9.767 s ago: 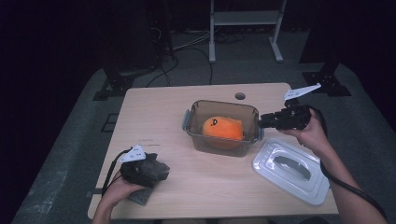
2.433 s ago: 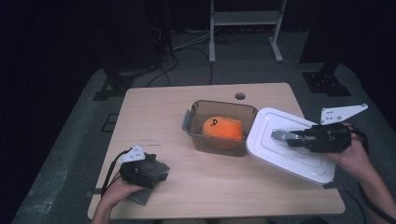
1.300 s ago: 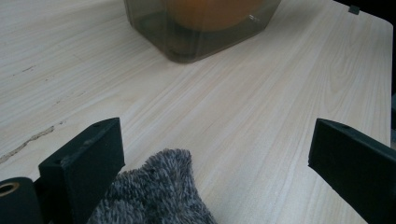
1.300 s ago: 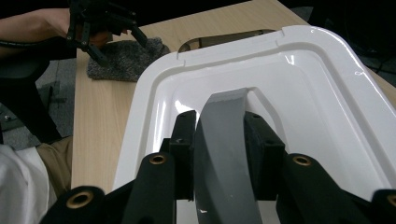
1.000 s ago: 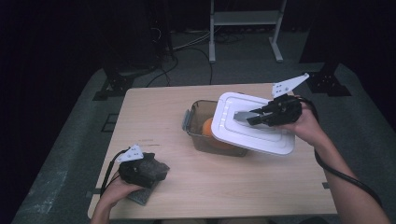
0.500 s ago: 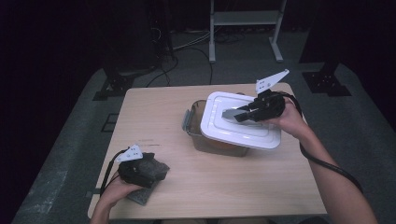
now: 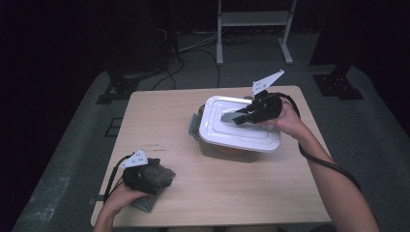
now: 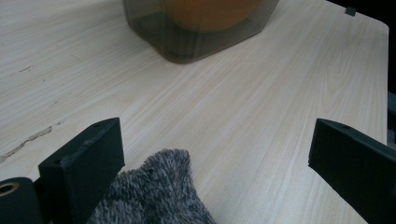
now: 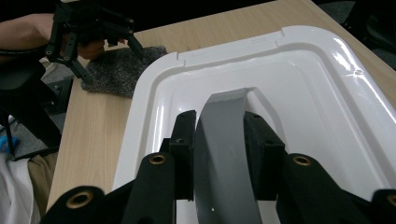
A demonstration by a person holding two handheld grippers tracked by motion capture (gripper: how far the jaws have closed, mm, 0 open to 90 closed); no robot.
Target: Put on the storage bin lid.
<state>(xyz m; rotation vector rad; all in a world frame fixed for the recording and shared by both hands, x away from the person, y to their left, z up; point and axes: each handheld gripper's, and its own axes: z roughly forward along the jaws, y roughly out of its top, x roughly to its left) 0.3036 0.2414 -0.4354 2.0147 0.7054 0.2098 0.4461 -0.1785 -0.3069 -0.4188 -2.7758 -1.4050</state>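
A white lid (image 7: 241, 133) with a grey handle (image 9: 226, 154) lies over the clear container (image 7: 200, 137) at the table's middle right and hides its opening. My right gripper (image 7: 236, 117) is shut on that handle, with both pads (image 9: 256, 140) pressed against its sides. In the left gripper view an orange thing (image 8: 210, 9) shows through the container wall (image 8: 196, 39). My left gripper (image 7: 167, 175) rests at the front left, its jaws open over a grey fuzzy cloth (image 8: 159, 196).
The wooden table (image 7: 169, 116) has bare room at the left and along the front right. The left gripper (image 9: 93, 28) and the grey cloth (image 9: 121, 67) lie beyond the lid's far corner in the right gripper view. A metal stand (image 7: 254, 19) is behind the table.
My right gripper has carried the lid left and slightly down, from tilted beside the container to lying over it. The left hand has stayed put.
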